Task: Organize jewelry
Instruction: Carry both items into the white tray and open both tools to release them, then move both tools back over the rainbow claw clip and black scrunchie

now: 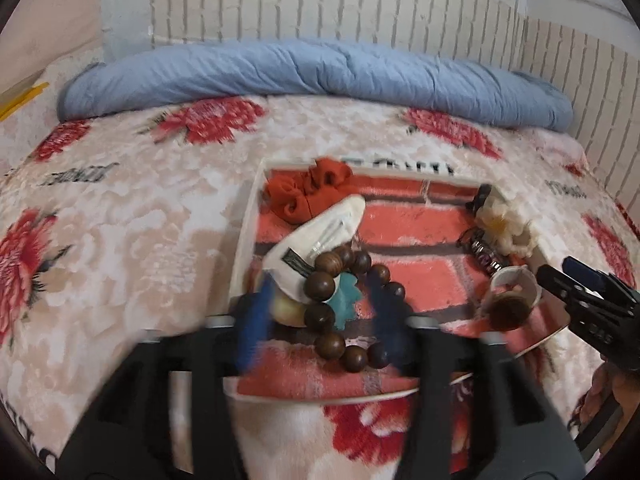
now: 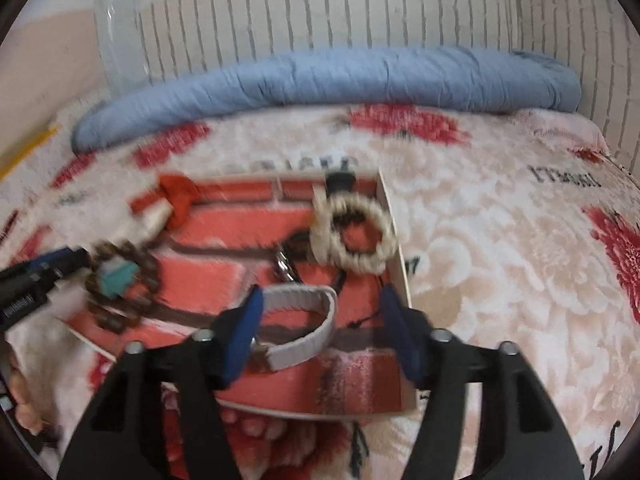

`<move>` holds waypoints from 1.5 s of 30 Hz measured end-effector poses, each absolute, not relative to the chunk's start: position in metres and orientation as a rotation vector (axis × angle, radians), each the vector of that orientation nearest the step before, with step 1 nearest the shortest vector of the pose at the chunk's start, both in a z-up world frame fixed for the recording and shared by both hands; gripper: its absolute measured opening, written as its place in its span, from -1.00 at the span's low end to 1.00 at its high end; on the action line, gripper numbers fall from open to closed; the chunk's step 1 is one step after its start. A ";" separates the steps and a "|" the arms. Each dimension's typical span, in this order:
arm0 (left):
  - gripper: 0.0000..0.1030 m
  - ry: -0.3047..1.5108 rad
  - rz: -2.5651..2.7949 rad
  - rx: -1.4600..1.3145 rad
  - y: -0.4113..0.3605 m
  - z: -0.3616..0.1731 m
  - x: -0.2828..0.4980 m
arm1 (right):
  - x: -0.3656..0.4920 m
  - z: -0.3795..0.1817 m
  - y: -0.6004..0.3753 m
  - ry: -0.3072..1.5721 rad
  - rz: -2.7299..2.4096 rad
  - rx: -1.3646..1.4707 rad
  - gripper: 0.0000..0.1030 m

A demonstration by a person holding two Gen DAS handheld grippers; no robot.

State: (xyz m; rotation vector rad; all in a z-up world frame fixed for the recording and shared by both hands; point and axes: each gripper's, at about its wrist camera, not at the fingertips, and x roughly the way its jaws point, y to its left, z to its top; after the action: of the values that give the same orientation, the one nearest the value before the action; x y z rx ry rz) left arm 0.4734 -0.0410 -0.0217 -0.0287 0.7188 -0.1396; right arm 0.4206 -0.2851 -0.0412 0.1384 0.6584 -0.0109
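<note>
Jewelry lies gathered in the shallow tray (image 1: 245,240) on the bed, probably for sorting; left hand-held gripper (image 1: 320,308) and right hand-held gripper (image 2: 320,320) both hover spread apart, empty.

A bed (image 1: 160,200) fills the room's near side, spread with a plush cream blanket (image 2: 500,240) printed with big red flowers and dark lettering. A rolled blue quilt (image 1: 320,72) lies along its far edge, against a wall (image 1: 320,0) papered in pale brick pattern, under soft, even light
</note>
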 end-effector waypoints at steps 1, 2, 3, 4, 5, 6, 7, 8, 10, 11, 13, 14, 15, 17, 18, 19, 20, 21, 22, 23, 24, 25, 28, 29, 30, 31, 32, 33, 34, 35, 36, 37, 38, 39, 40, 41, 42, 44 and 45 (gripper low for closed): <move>0.41 0.702 -0.127 -0.023 -0.041 -0.015 0.466 | 0.416 -0.036 -0.285 0.647 -0.008 0.139 0.34; 0.45 0.686 -0.117 -0.004 -0.041 -0.007 0.457 | 0.410 -0.029 -0.285 0.628 -0.012 0.139 0.49; 0.60 0.674 -0.108 0.008 -0.041 0.000 0.450 | 0.403 -0.024 -0.284 0.608 -0.017 0.139 0.61; 0.81 0.661 -0.096 0.015 -0.041 0.006 0.443 | 0.393 -0.018 -0.284 0.578 -0.026 0.136 0.67; 0.87 0.639 -0.083 0.019 -0.040 0.013 0.433 | 0.388 -0.014 -0.285 0.564 -0.030 0.134 0.75; 0.90 0.622 -0.075 0.022 -0.038 0.019 0.426 | 0.378 -0.010 -0.285 0.546 -0.038 0.129 0.82; 0.90 0.606 -0.065 0.027 -0.037 0.024 0.418 | 0.372 -0.007 -0.286 0.538 -0.042 0.127 0.86; 0.90 0.590 -0.048 0.035 -0.035 0.030 0.407 | 0.364 -0.006 -0.287 0.531 -0.045 0.126 0.88; 0.90 0.574 -0.033 0.044 -0.029 0.039 0.390 | 0.350 -0.004 -0.291 0.530 -0.058 0.131 0.89; 0.90 0.568 -0.027 0.046 -0.026 0.041 0.382 | 0.344 -0.003 -0.292 0.532 -0.065 0.134 0.90; 0.90 0.553 -0.010 0.048 -0.020 0.044 0.367 | 0.330 -0.002 -0.298 0.530 -0.088 0.148 0.91; 0.90 0.547 0.005 0.055 -0.017 0.044 0.360 | 0.323 -0.002 -0.301 0.527 -0.107 0.154 0.91; 0.90 0.540 0.031 0.068 -0.012 0.043 0.350 | 0.317 -0.001 -0.304 0.526 -0.136 0.161 0.91; 0.90 0.534 0.064 0.081 -0.003 0.042 0.336 | 0.302 0.001 -0.310 0.522 -0.199 0.174 0.91; 0.90 0.532 0.080 0.082 0.001 0.041 0.329 | 0.296 0.001 -0.312 0.518 -0.211 0.180 0.91; 0.90 0.529 0.095 0.081 0.006 0.041 0.321 | 0.291 0.000 -0.313 0.513 -0.221 0.180 0.91; 0.90 0.526 0.106 0.081 0.010 0.041 0.317 | 0.285 0.000 -0.314 0.504 -0.233 0.173 0.91; 0.90 0.516 0.120 0.079 0.015 0.041 0.310 | 0.279 0.000 -0.314 0.498 -0.248 0.156 0.91; 0.90 0.497 0.129 0.079 0.019 0.041 0.301 | 0.276 -0.001 -0.314 0.506 -0.253 0.143 0.91; 0.90 0.479 0.139 0.082 0.022 0.040 0.296 | 0.273 -0.002 -0.313 0.517 -0.251 0.129 0.91; 0.90 0.474 0.158 0.088 0.025 0.038 0.288 | 0.271 -0.002 -0.312 0.528 -0.241 0.115 0.91; 0.90 0.489 0.159 0.093 0.026 0.036 0.285 | 0.268 -0.003 -0.311 0.537 -0.230 0.094 0.91; 0.90 0.561 0.105 0.088 0.027 0.030 0.280 | 0.258 -0.006 -0.309 0.530 -0.209 0.065 0.91; 0.90 0.575 0.094 0.082 0.027 0.027 0.279 | 0.255 -0.007 -0.308 0.527 -0.198 0.065 0.91; 0.90 0.584 0.090 0.070 0.028 0.024 0.277 | 0.253 -0.008 -0.308 0.525 -0.184 0.068 0.91; 0.90 0.582 0.096 0.062 0.030 0.021 0.274 | 0.248 -0.009 -0.308 0.516 -0.159 0.076 0.91; 0.90 0.575 0.105 0.058 0.031 0.017 0.270 | 0.244 -0.010 -0.308 0.505 -0.142 0.083 0.91; 0.90 0.573 0.108 0.057 0.030 0.014 0.269 | 0.242 -0.012 -0.308 0.502 -0.141 0.084 0.91; 0.90 0.577 0.109 0.056 0.029 0.010 0.268 | 0.241 -0.014 -0.307 0.507 -0.143 0.082 0.91; 0.90 0.584 0.109 0.060 0.028 0.007 0.268 | 0.242 -0.017 -0.307 0.518 -0.145 0.082 0.91; 0.90 0.593 0.114 0.072 0.026 0.003 0.268 | 0.242 -0.019 -0.308 0.529 -0.149 0.085 0.91; 0.90 0.599 0.121 0.090 0.023 -0.002 0.268 | 0.241 -0.023 -0.309 0.541 -0.152 0.093 0.91; 0.90 0.601 0.122 0.097 0.022 -0.004 0.268 | 0.240 -0.026 -0.309 0.545 -0.154 0.096 0.91; 0.90 0.603 0.116 0.102 0.021 -0.007 0.268 | 0.238 -0.030 -0.310 0.544 -0.160 0.096 0.91; 0.90 0.604 0.109 0.101 0.021 -0.011 0.267 | 0.237 -0.033 -0.310 0.546 -0.162 0.091 0.91; 0.90 0.607 0.112 0.098 0.022 -0.012 0.268 | 0.237 -0.035 -0.310 0.550 -0.163 0.087 0.91; 0.90 0.613 0.118 0.092 0.024 -0.015 0.268 | 0.237 -0.037 -0.309 0.558 -0.162 0.082 0.91; 0.90 0.633 0.109 0.078 0.027 -0.020 0.270 | 0.237 -0.042 -0.309 0.567 -0.160 0.071 0.91; 0.90 0.648 0.108 0.078 0.027 -0.024 0.272 | 0.238 -0.044 -0.308 0.570 -0.162 0.066 0.91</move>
State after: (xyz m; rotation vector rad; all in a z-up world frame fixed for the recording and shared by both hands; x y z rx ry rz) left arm 0.2723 0.0273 -0.0243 0.0785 0.6481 0.1084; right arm 0.2379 -0.3085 -0.0435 0.0661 0.5705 -0.1616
